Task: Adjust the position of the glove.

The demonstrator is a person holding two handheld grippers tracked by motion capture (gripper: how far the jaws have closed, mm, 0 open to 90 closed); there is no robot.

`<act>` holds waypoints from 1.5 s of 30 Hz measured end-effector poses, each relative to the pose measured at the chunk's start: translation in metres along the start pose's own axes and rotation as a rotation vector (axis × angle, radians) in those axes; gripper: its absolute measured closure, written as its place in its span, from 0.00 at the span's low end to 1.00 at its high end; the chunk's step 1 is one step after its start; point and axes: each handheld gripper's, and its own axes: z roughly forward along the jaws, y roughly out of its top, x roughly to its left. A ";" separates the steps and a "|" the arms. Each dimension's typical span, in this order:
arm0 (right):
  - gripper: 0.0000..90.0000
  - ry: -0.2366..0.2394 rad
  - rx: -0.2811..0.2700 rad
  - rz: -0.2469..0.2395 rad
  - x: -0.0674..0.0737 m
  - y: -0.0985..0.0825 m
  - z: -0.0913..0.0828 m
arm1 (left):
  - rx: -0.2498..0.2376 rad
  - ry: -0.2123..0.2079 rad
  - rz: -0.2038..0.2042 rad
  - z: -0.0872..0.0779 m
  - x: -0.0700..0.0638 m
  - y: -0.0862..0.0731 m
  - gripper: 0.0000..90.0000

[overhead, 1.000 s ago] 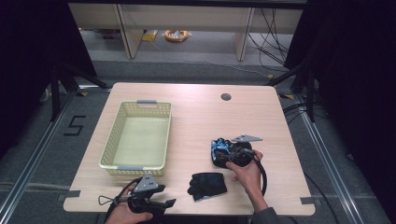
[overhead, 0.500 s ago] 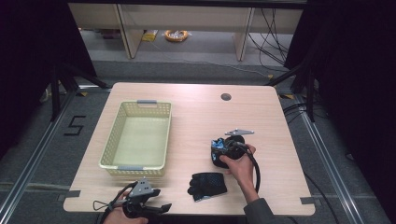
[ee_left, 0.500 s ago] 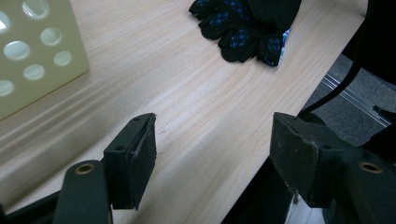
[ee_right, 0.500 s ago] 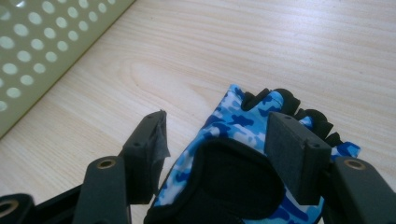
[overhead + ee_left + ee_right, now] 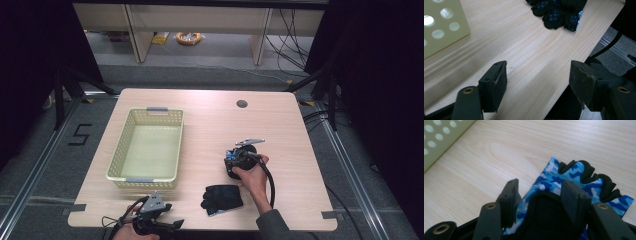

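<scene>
A blue camouflage glove [image 5: 549, 173] with a black ruffled cuff lies on the wooden table [image 5: 210, 125]. My right gripper [image 5: 539, 187] stands over it, open, one jaw on each side of the glove's black palm part. In the high view a hand holds that right gripper [image 5: 232, 162] right of centre, with a bit of the blue glove [image 5: 229, 154] showing beneath. A black glove [image 5: 222, 197] with blue dots lies near the front edge. My left gripper [image 5: 170, 224] hovers open and empty at the front edge, left of the black glove [image 5: 559, 10].
A pale yellow perforated basket [image 5: 145, 178] stands empty on the left half of the table; its wall [image 5: 441, 25] is close to my left gripper. A round cable hole [image 5: 242, 104] is at the back. The front table edge [image 5: 579, 57] runs under the left jaws.
The left gripper has drawn back a little toward the front edge. The right gripper has shifted slightly left over the blue glove.
</scene>
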 end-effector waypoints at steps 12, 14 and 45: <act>0.62 0.004 -0.021 -0.049 0.007 0.000 -0.002 | -0.003 -0.003 0.024 -0.003 0.001 0.001 0.34; 0.64 0.011 0.011 -0.021 0.014 -0.003 -0.003 | -0.023 -0.012 0.011 -0.002 0.000 0.001 0.34; 0.97 0.219 -0.172 -0.272 0.007 -0.009 -0.078 | -0.026 0.011 -0.010 -0.004 0.005 0.003 0.34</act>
